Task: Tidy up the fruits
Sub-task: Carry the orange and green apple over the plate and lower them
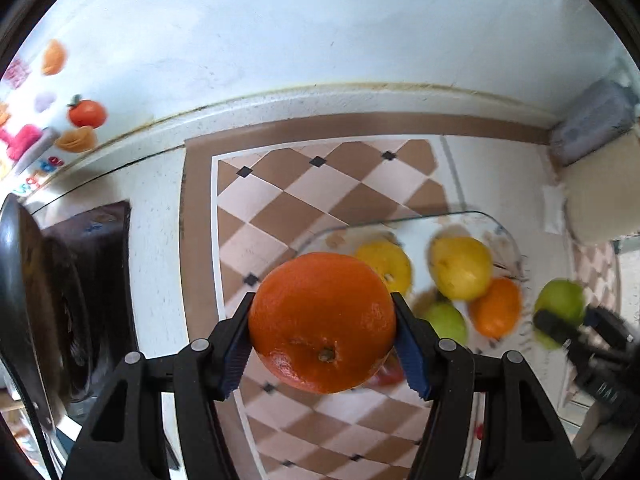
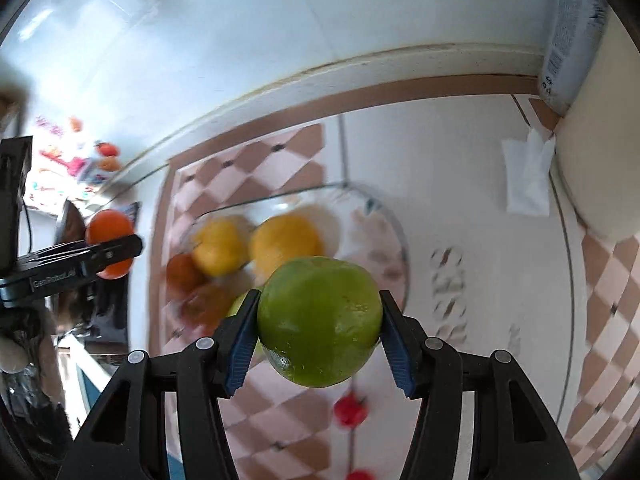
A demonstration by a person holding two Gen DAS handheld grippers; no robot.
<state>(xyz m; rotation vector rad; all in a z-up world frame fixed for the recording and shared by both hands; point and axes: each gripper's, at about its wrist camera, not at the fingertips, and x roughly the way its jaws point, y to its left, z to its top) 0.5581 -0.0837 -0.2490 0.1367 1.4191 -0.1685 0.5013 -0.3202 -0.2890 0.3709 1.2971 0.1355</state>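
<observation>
My left gripper (image 1: pixel 323 332) is shut on an orange (image 1: pixel 322 322) and holds it above the floor, left of a clear glass dish (image 1: pixel 480 216). The dish holds two yellow fruits (image 1: pixel 462 268), an orange one (image 1: pixel 496 308) and a green one (image 1: pixel 446 320). My right gripper (image 2: pixel 318 326) is shut on a green fruit (image 2: pixel 320 320) just in front of the dish (image 2: pixel 384 208). The right gripper also shows in the left wrist view (image 1: pixel 568 320) with its green fruit (image 1: pixel 560 300). The left gripper shows in the right wrist view (image 2: pixel 116 252) with the orange (image 2: pixel 108 224).
The dish sits on a glass table over a checkered tile floor (image 1: pixel 304 196). A white wall (image 1: pixel 320 32) is behind. A cream cushion (image 2: pixel 600 160) and a tissue (image 2: pixel 528 172) lie to the right. A small red item (image 2: pixel 350 410) shows below the glass.
</observation>
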